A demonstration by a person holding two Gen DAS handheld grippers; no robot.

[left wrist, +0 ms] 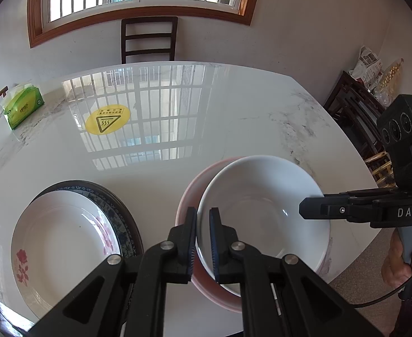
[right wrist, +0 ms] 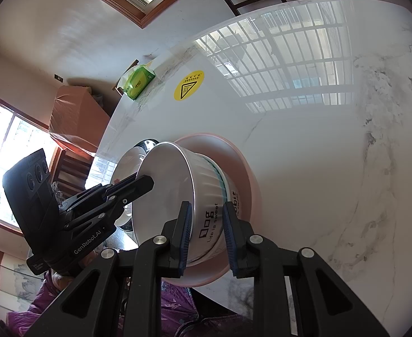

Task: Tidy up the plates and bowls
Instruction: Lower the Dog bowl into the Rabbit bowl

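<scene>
Left wrist view, plates: rose plate [left wrist: 62, 241] lies on a dark patterned plate [left wrist: 116, 205] at the table's [left wrist: 206, 112] near left edge, just beside the bowls.
Left gripper [left wrist: 203, 241]: clamped on the white bowl's [left wrist: 262, 202] near rim, one pad inside, one outside.
White bowl: sitting tilted inside the pink bowl [left wrist: 186, 202].
Right gripper [right wrist: 206, 233]: jaws apart, straddling the white bowl's wall without pinching.
Step, as I judge: seat the white bowl level in the pink one, lowering slowly before letting go.
Hazard: glossy table; a hasty release could skid the stack.
Clutter: green tissue pack [left wrist: 23, 106] and yellow warning sticker [left wrist: 107, 119] lie well apart.
</scene>
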